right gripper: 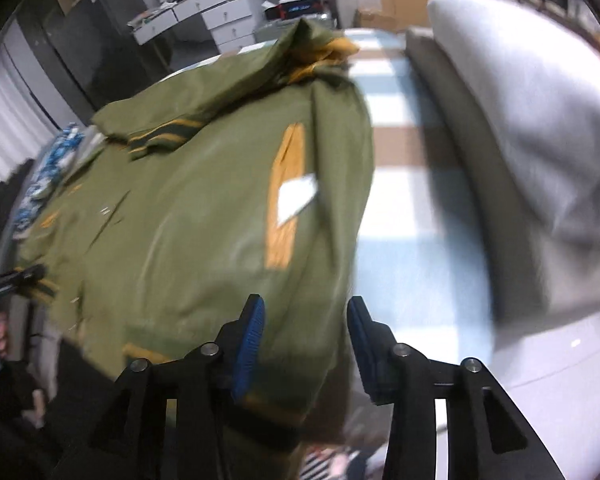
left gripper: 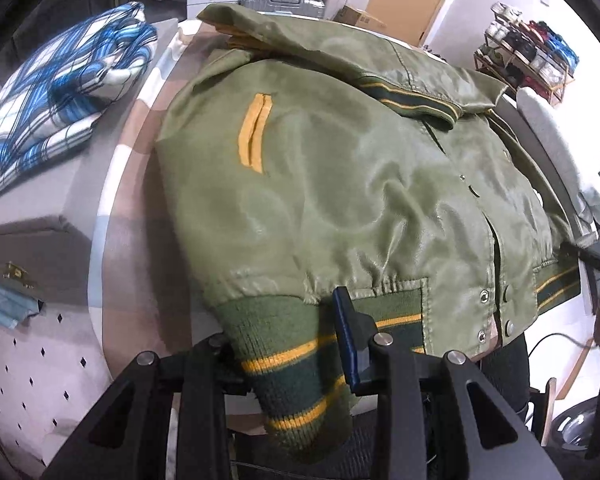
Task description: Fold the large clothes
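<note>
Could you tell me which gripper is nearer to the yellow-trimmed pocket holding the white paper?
Right. The right gripper sits over the jacket's edge just below that pocket; the left gripper clamps the ribbed hem at the jacket's opposite side.

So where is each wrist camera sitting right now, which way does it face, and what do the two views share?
Left wrist: above the jacket's near hem, angled down; left gripper closed on the knitted waistband.
Right wrist: at the hem's other corner, angled down, blurred; right gripper open, the jacket's edge between its fingers; grey cushion beside.
Shared: the jacket, the blue patterned cloth, the white drawers.
</note>
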A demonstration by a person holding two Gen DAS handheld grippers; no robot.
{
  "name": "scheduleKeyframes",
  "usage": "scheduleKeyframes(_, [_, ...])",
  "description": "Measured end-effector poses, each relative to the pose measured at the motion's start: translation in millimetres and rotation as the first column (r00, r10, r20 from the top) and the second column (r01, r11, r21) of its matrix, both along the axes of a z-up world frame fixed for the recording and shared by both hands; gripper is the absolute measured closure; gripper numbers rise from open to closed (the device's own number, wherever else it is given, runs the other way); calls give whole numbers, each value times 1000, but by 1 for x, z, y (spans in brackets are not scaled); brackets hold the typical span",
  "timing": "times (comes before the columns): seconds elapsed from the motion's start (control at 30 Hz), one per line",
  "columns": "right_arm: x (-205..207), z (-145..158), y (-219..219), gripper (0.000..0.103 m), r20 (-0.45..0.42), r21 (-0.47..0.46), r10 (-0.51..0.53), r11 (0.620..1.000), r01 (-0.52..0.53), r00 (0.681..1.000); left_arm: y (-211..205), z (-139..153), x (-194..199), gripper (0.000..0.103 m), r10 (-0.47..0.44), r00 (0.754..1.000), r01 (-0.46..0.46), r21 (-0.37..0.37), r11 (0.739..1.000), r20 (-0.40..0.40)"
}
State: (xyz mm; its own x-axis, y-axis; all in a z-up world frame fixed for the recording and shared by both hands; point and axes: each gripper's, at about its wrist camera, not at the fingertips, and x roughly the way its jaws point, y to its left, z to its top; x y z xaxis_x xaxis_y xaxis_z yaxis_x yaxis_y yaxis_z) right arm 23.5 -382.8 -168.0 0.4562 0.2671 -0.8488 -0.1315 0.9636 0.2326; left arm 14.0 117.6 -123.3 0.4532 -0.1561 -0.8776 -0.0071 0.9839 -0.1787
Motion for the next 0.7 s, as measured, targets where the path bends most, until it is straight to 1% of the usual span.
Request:
scheduleKeyframes(0.03, [-4,-3,0,61,-8,19,-5,1000,5,1000,1,0,0,77,1,1000,0,-7,1000,5])
scheduleKeyframes(0.1, [-9,-8,6,68,-27,57,5,998,-3,1000,4,2,1,77,-5,1000,5,-24,1000,29])
scheduleKeyframes(0.13, [-11,-11,12,77,-23,68,11,998,-10,1000,8,2,3,86,5,999,-4,-45,999,33])
scheduleKeyframes(0.17, [-11,-13,15,79,-18,62,17,998,-16,1000,12,2,6,90,15,999,-13,-75,997,29])
scheduleKeyframes(0.2, [-15,-11,17,82,-2,47,18,999,-18,1000,17,4,7,92,19,999,-16,-109,994,32])
scheduleKeyframes(0.23, [-16,-7,17,87,17,72,15,997,-17,1000,19,5,8,94,21,999,-17,-127,992,34])
scheduleKeyframes(0.27, [-19,0,12,90,33,123,6,992,-10,999,22,9,7,94,24,999,-18,-138,990,39])
scheduleKeyframes(0.3, [-19,3,7,90,46,161,-3,987,-5,999,21,11,5,94,19,999,-13,-134,991,46])
scheduleKeyframes(0.33, [-23,10,-1,91,73,218,-17,976,1,997,20,13,2,95,16,998,-10,-122,993,54])
scheduleKeyframes(0.4, [-32,16,-8,93,88,257,-34,966,10,996,18,13,-6,95,22,998,-15,-97,995,66])
scheduleKeyframes(0.47, [-43,12,-11,95,74,266,-48,964,26,996,18,10,-14,96,25,997,-18,-110,994,68])
scheduleKeyframes(0.53, [-53,3,-14,96,35,298,-55,954,43,998,16,9,-24,97,34,997,-26,-120,992,67])
scheduleKeyframes(0.57, [-57,3,-16,96,33,312,-61,949,48,998,14,11,-30,97,40,997,-32,-126,992,60])
scheduleKeyframes(0.63, [-68,10,-20,96,34,347,-68,936,52,997,7,27,-43,97,14,996,-1,-141,990,89])
scheduleKeyframes(0.7, [-77,31,-25,96,35,421,-84,905,62,996,6,49,-38,97,-6,994,26,-190,981,109])
